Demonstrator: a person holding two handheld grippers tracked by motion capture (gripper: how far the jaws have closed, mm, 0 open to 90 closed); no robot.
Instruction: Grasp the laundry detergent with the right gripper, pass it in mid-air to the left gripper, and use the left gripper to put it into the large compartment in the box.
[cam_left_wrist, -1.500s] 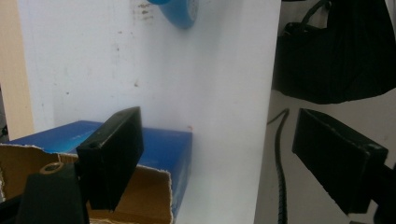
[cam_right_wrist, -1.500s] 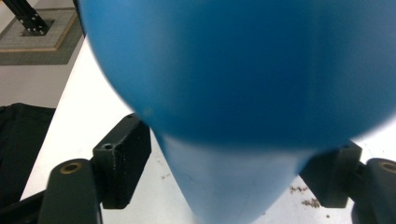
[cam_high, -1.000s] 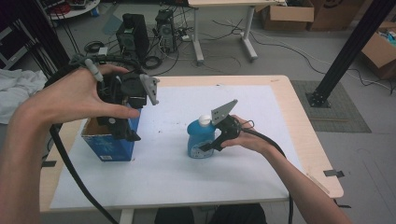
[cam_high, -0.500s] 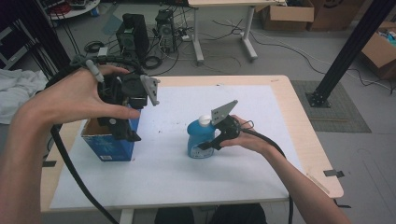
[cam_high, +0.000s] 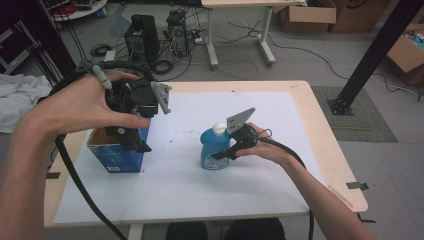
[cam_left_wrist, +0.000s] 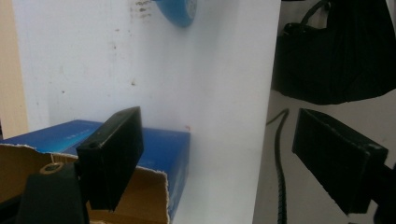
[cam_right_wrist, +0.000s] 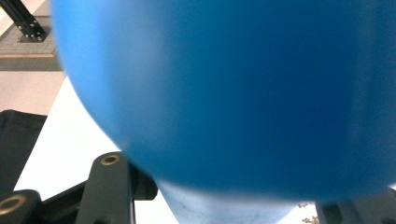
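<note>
I see almost nothing changed: my left gripper (cam_high: 131, 137) has barely drifted above the blue box (cam_high: 117, 152) over the last second.

High view is looking forward and down over the table (cam_high: 310, 150); left gripper view is facing the box (cam_left_wrist: 154, 154) at 7 o'clock; right gripper view is pressing close against the blue bottle (cam_right_wrist: 233, 93), shared with both
</note>
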